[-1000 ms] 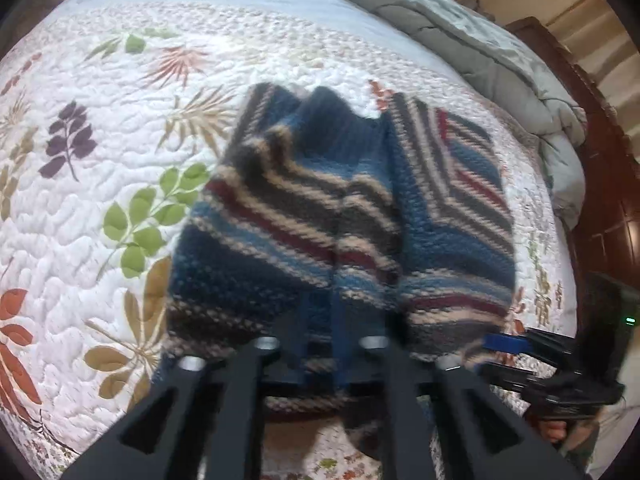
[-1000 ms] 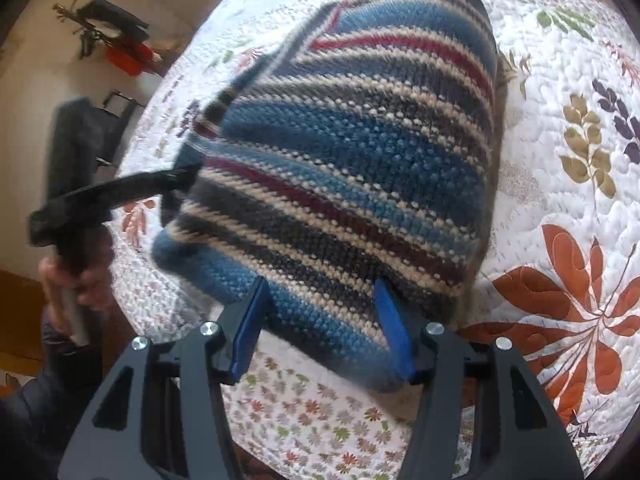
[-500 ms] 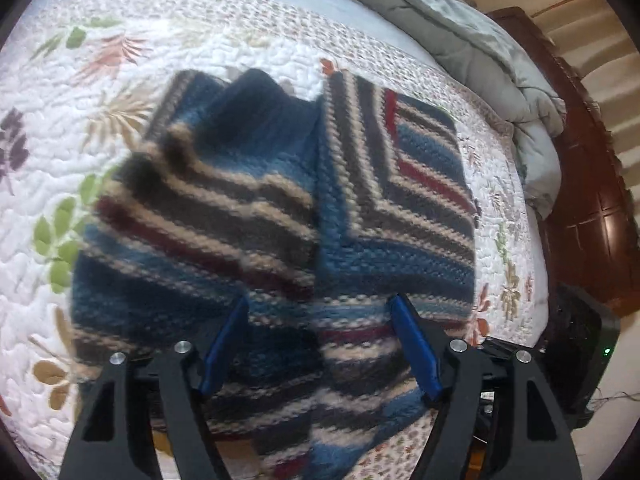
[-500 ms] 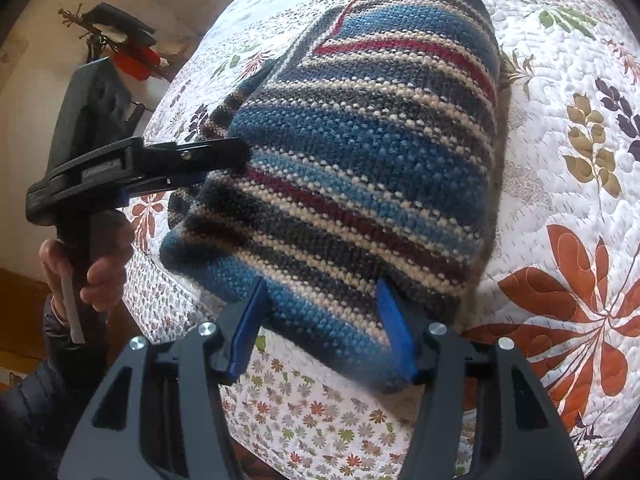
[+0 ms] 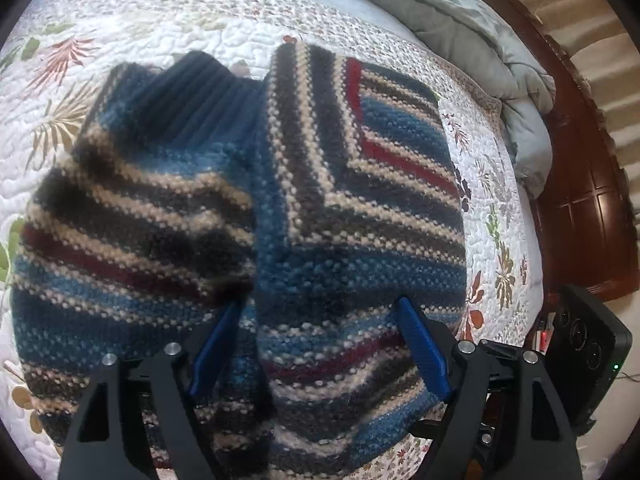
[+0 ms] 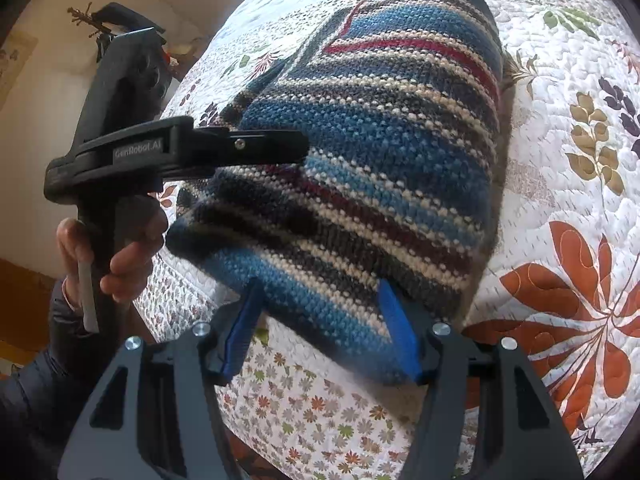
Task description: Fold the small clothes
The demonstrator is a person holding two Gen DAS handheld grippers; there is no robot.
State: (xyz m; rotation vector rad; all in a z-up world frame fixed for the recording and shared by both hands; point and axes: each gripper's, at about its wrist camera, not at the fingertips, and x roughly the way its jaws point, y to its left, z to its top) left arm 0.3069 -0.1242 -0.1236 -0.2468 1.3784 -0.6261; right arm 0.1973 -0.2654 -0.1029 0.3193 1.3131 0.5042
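A striped knitted sweater (image 5: 304, 216) is being shown lying on a quilted bedspread (image 5: 168, 32) printed with leaves and flowers, one side already folded over so that its stripes are running at an angle across the body. The left gripper (image 5: 320, 348) is being held low over the near hem, and its jaws have just been opening: the blue pads (image 5: 422, 354) are now spread wide, with the folded knit lying between them but not being pinched. From the right wrist view, that same left gripper (image 6: 304, 146) is being seen from the side, carried by a hand (image 6: 120, 252) in a dark sleeve, its tip reaching over the sweater's (image 6: 372, 168) edge. The right gripper (image 6: 320, 332) is being kept at the near corner of the fold, fingers parted, the thick knitted edge sitting between the pads; whether they are pressing on it cannot be told. A grey duvet (image 5: 472, 40) is being glimpsed bunched against a dark wooden bed frame (image 5: 580, 168) at the far side.
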